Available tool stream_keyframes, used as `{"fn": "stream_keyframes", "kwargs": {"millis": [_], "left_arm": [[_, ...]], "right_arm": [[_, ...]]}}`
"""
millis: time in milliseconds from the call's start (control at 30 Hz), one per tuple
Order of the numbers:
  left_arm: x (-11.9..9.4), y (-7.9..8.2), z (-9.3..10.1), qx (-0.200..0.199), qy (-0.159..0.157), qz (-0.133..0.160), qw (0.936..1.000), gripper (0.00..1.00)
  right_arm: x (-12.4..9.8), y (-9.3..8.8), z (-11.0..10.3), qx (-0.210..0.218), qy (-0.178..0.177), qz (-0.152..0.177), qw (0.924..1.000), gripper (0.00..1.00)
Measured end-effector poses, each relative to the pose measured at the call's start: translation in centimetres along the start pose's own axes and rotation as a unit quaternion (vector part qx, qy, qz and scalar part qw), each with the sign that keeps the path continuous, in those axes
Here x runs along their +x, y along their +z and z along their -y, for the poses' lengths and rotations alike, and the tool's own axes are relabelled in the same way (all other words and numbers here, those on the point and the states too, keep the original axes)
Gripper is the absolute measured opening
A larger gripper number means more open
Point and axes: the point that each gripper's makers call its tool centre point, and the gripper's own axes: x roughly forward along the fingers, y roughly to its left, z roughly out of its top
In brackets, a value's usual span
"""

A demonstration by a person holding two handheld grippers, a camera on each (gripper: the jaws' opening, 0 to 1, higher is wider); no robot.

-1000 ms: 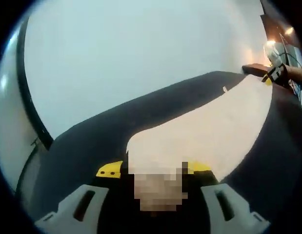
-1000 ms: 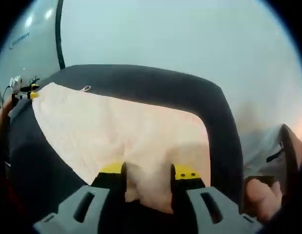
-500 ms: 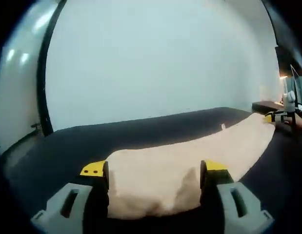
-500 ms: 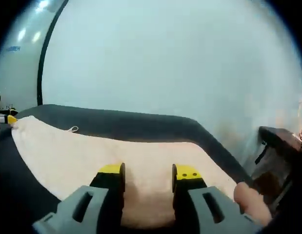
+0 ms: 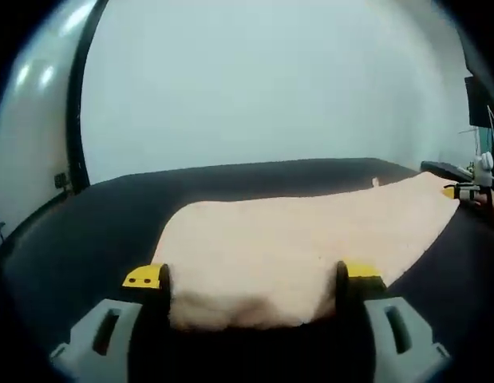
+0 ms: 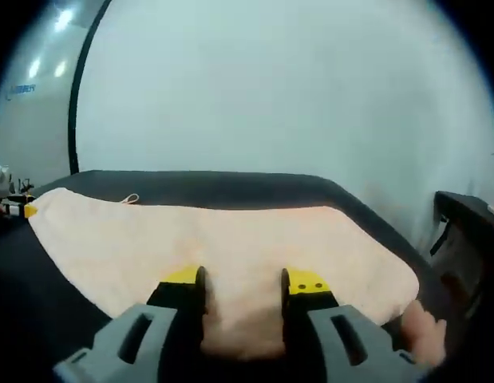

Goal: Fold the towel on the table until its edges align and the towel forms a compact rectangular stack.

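Observation:
A pale peach towel (image 5: 310,231) lies spread across the black table (image 5: 95,231). Its near edge sits between the wide-apart jaws of my left gripper (image 5: 250,275), which is open. In the right gripper view the same towel (image 6: 231,239) stretches leftward over the table (image 6: 231,185). My right gripper (image 6: 243,279) is shut on a bunched fold of its near edge. A small loop tag (image 6: 132,199) marks the towel's far edge. The right gripper's yellow tip (image 5: 468,192) shows at the towel's far corner, and the left gripper (image 6: 15,209) appears at the opposite corner.
A plain white wall rises behind the table, with a black vertical strip (image 5: 75,120) at its left. Dark furniture (image 6: 470,223) stands off the table's right end. A person's hand (image 6: 422,335) shows low beside my right gripper.
My left jaws have spread wide and let go of the towel. Both grippers came down low over the table, and the towel now lies flatter. The right jaws keep the same gap.

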Motion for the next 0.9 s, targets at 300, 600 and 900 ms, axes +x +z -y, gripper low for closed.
{"fn": "stream_keyframes", "kwargs": {"millis": [300, 600, 900], "left_arm": [[-1.2, 3.3, 0.7, -0.041, -0.004, 0.044, 0.9982, 0.72], [3.4, 4.3, 7.5, 0.008, -0.031, 0.012, 0.9994, 0.96], [3.1, 1.4, 7.9, 0.026, -0.036, -0.010, 0.9990, 0.96]], "right_arm": [[-2.5, 4.2, 4.8, 0.047, -0.033, 0.081, 0.9951, 0.28], [-0.8, 2.8, 3.0, 0.064, -0.021, 0.054, 0.9963, 0.33], [-0.7, 1.8, 2.5, 0.015, -0.029, 0.049, 0.9983, 0.32]]}}
